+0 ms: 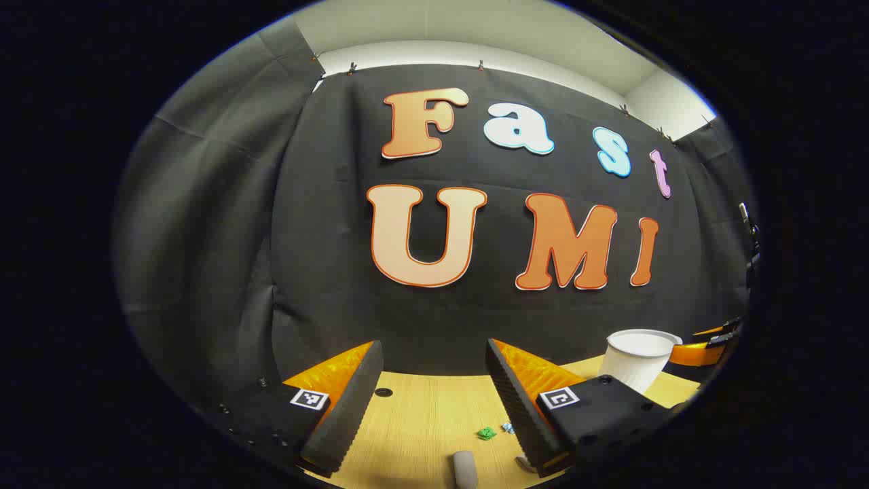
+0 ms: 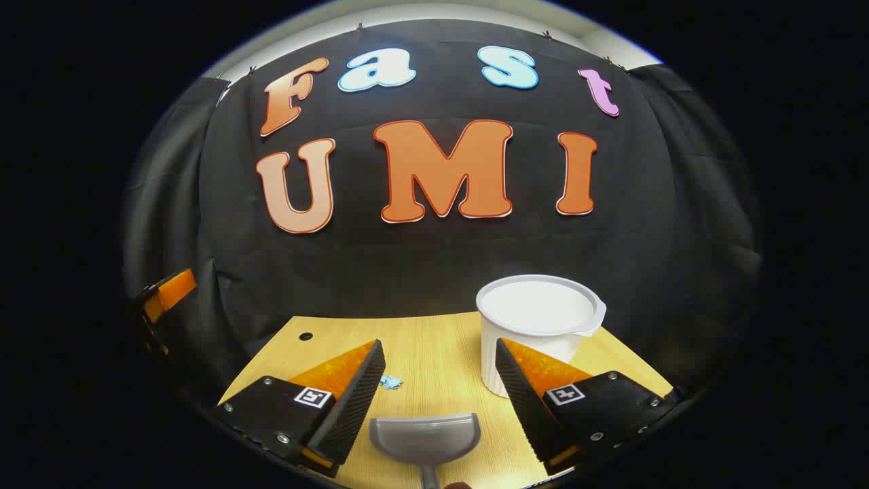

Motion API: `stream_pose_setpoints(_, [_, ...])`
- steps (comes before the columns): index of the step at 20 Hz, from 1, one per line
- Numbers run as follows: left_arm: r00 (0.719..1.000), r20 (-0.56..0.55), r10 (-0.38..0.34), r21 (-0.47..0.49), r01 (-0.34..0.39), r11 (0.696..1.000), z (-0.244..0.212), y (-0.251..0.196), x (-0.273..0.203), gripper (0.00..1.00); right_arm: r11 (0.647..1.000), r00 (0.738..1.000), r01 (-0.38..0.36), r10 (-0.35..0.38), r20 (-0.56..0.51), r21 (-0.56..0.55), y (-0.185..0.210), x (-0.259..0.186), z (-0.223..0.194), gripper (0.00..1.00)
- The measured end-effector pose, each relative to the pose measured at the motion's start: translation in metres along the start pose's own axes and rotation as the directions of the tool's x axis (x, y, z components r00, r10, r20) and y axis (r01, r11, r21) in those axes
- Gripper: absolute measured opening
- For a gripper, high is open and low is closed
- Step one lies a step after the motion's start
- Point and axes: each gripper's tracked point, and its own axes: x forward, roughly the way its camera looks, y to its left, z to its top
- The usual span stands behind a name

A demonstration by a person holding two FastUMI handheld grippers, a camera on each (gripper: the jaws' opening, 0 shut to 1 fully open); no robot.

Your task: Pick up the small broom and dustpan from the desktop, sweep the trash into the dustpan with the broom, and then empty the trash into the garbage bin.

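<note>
In the right gripper view a grey dustpan [image 2: 426, 438] lies on the wooden desktop [image 2: 441, 367], low between the open fingers of my right gripper [image 2: 438, 348], which do not touch it. A blue scrap [image 2: 390, 382] lies by that gripper's left finger. In the left gripper view my left gripper [image 1: 433, 350] stands open above the desk. Ahead of it lie a green scrap [image 1: 486, 433] and a blue scrap [image 1: 507, 427]. A grey rounded end [image 1: 465, 468], maybe the broom's handle, pokes in at the bottom edge.
A white ribbed garbage bin [image 2: 536, 326] stands upright on the desk just beyond my right gripper's right finger; it is also at the right as the bin [image 1: 638, 356]. A cable hole [image 2: 305, 336] marks the desk's far left. The black cloth wall backs the desk.
</note>
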Motion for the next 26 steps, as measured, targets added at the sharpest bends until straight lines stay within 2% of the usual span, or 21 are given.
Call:
stream_pose_setpoints(18, [1.0, 0.006, 0.003, 0.011, -0.003, 1.0, 0.004, 0.004, -0.002, 0.96, 1.0, 1.0, -0.009, 0.009, 0.003, -0.009, 0.009, -0.002, -0.002, 0.99])
stream_pose_setpoints(26, [1.0, -0.005, 0.005, 0.024, -0.005, 1.0, -0.001, 0.006, 0.0, 0.96, 1.0, 0.999, -0.023, 0.024, -0.048, 0.013, 0.012, 0.0, -0.014, 0.99])
